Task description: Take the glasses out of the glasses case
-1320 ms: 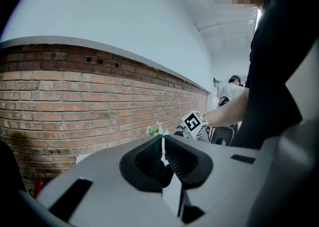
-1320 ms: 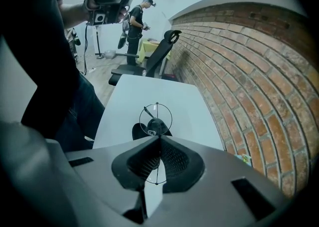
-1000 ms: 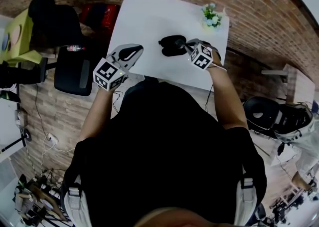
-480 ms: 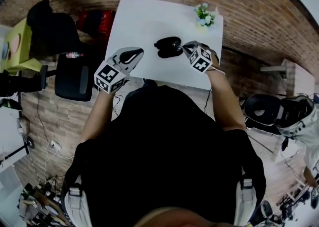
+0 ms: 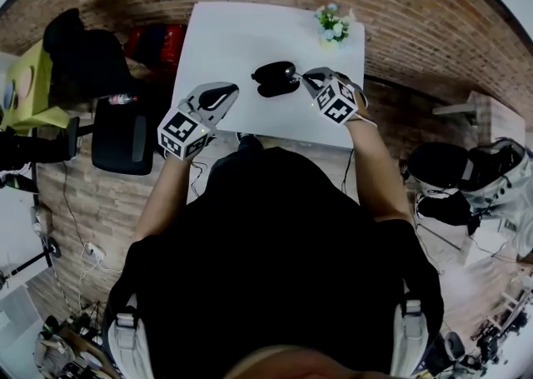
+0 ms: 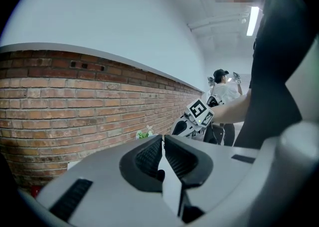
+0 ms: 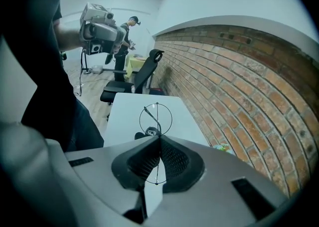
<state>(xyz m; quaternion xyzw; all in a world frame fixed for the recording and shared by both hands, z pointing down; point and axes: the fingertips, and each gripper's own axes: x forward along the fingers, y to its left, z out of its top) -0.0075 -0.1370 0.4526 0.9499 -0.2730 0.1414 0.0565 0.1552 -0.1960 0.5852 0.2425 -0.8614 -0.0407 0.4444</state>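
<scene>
A black glasses case (image 5: 273, 78) lies open on the white table (image 5: 241, 36). My right gripper (image 5: 308, 78) sits at the case's right end, shut on thin wire-rimmed glasses (image 7: 156, 116). In the right gripper view one round lens stands above the right gripper (image 7: 159, 137), and a second rim shows between the pads. Part of the case (image 7: 146, 133) peeks out just beyond the tips. My left gripper (image 5: 218, 96) hovers over the table's front left, apart from the case. In its own view the left gripper (image 6: 163, 136) is shut on nothing, aimed at the brick wall.
A small flower pot (image 5: 331, 25) stands at the table's far right corner. A black office chair (image 5: 125, 123) and a red object (image 5: 158, 40) are left of the table. Another person (image 7: 124, 46) stands far off down the room.
The head view has shifted a little. The right gripper stays at the case's right end with the glasses; the left gripper has hardly moved.
</scene>
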